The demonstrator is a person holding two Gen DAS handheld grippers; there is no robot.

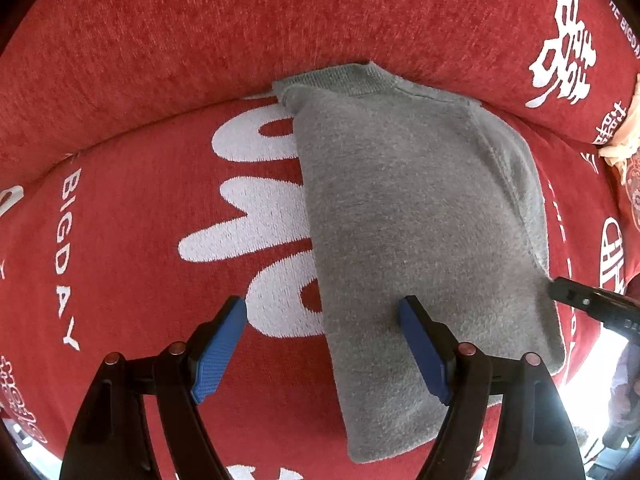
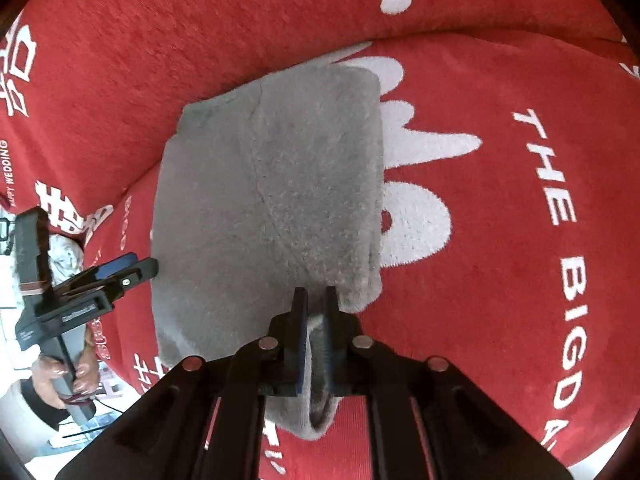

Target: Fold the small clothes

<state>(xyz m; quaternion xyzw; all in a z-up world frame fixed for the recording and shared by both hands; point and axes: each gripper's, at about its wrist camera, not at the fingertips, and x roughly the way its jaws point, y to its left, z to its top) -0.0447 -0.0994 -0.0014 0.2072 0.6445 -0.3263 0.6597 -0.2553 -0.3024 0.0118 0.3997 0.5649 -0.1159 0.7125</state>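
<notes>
A small grey fleece garment [image 1: 420, 216] lies folded into a long strip on a red sofa cushion, collar end toward the backrest. My left gripper [image 1: 322, 312] is open, one blue pad over the red cover and the other over the garment's near end. In the right wrist view the same garment [image 2: 264, 200] fills the middle. My right gripper [image 2: 316, 300] is shut on the garment's near corner, with grey cloth pinched between the pads. The left gripper also shows at the left of the right wrist view [image 2: 132, 264], beside the garment's left edge. The right gripper's tip shows in the left wrist view [image 1: 560, 286].
The red sofa cover [image 1: 140, 240] has large white letters and "THE BIGDAY" print [image 2: 560, 184]. The backrest [image 1: 200, 60] rises just behind the garment. A beige cloth [image 1: 624, 140] lies at the far right. The cushion's front edge [image 1: 576, 376] drops off near the grippers.
</notes>
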